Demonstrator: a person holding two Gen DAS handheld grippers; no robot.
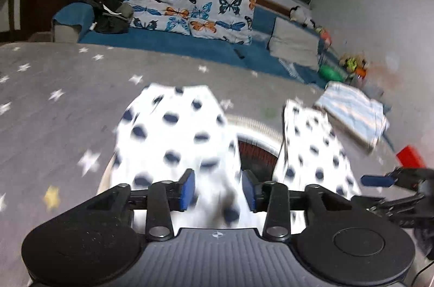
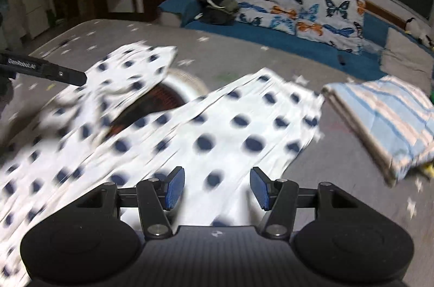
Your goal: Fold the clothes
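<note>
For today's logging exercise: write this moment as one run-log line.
task: fold clothes | left gripper: open over polka-dot garment | right gripper: open over it | striped folded cloth: beside | image: blurred

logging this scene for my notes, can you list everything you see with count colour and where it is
polka-dot garment: one, white with navy dots, spread on the grey surface, two leg-like parts
star-print cover: one, grey with white stars, under the garment
folded striped cloth: one, blue and white, right of the garment
round object: one, dark red with pale rim, partly under the garment
butterfly bedding: one, white with coloured butterflies, on the blue sofa
blue sofa: one, behind the grey surface
black clothes pile: one, sofa's left end
left tool: one, black with blue pads, open
right tool: one, same colours, open
</note>
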